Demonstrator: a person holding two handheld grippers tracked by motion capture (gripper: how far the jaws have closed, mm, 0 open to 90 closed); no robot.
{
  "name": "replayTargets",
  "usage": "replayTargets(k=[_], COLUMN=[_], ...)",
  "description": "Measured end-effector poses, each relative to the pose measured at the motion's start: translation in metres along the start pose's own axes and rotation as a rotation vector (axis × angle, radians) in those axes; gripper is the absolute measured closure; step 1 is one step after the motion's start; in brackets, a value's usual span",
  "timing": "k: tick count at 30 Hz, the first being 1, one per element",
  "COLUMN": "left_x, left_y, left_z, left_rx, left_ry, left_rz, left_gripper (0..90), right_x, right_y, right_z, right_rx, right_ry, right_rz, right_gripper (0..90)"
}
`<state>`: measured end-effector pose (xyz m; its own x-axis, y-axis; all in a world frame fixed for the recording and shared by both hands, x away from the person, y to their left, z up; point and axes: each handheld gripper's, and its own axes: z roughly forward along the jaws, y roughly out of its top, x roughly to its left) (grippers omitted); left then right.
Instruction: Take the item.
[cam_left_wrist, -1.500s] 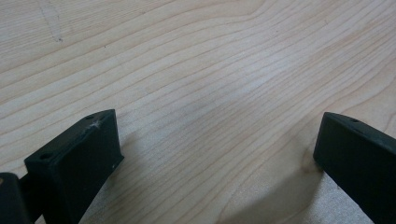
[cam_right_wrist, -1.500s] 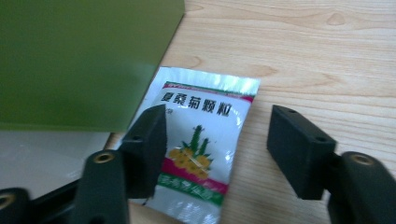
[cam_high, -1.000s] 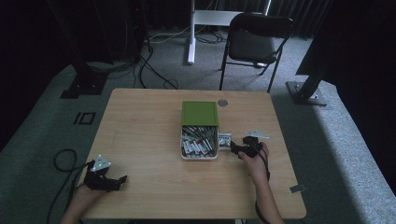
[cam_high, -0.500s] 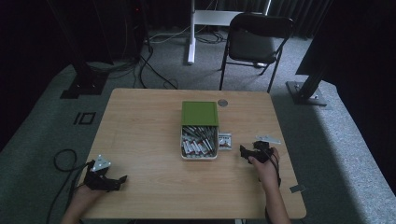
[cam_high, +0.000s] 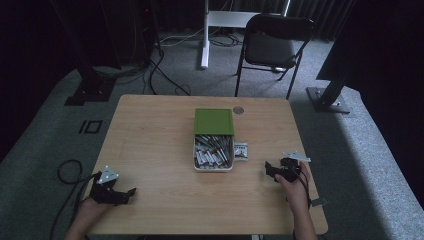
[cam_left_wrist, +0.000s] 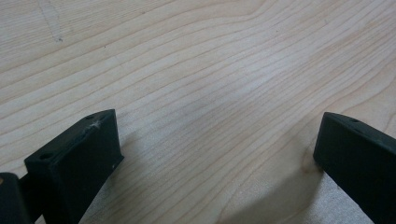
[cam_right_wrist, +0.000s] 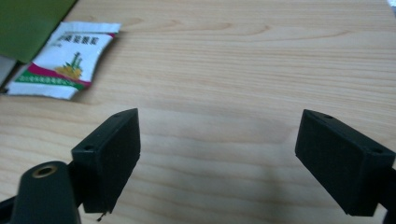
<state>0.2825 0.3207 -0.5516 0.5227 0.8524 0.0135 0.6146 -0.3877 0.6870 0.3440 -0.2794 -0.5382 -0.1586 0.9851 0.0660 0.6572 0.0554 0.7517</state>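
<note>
Right gripper (cam_high: 272, 170) has drawn back from the sachet (cam_high: 241, 151) beside the box (cam_high: 213, 152), jaws apart, empty. Left gripper (cam_high: 122, 194) unchanged at the near-left table (cam_high: 150, 135) edge, jaws apart. Looks like a release just finished.

Grey carpet (cam_high: 150, 75), folding chair (cam_high: 272, 47) (dim room).
</note>
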Motion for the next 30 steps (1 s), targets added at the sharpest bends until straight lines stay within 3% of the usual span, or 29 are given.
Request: replayTargets(k=[16, 23, 25, 30], left_x=[0.000, 0.000, 0.000, 0.000], left_y=[0.000, 0.000, 0.000, 0.000], left_z=[0.000, 0.000, 0.000, 0.000], left_rx=[0.001, 0.000, 0.000, 0.000], left_ry=[0.000, 0.000, 0.000, 0.000], left_rz=[0.002, 0.002, 0.002, 0.002], left_gripper=[1.4, 1.4, 1.4, 1.4], right_x=[-0.017, -0.024, -0.024, -0.025], right_y=[-0.024, -0.036, -0.040, -0.047], right_z=[-0.018, -0.030, -0.032, -0.034], right_rx=[0.005, 0.019, 0.041, 0.058], right_ry=[-0.063, -0.097, -0.102, -0.130], right_rz=[-0.002, 0.029, 0.062, 0.051], right_gripper=[14.5, 14.4, 14.5, 14.5])
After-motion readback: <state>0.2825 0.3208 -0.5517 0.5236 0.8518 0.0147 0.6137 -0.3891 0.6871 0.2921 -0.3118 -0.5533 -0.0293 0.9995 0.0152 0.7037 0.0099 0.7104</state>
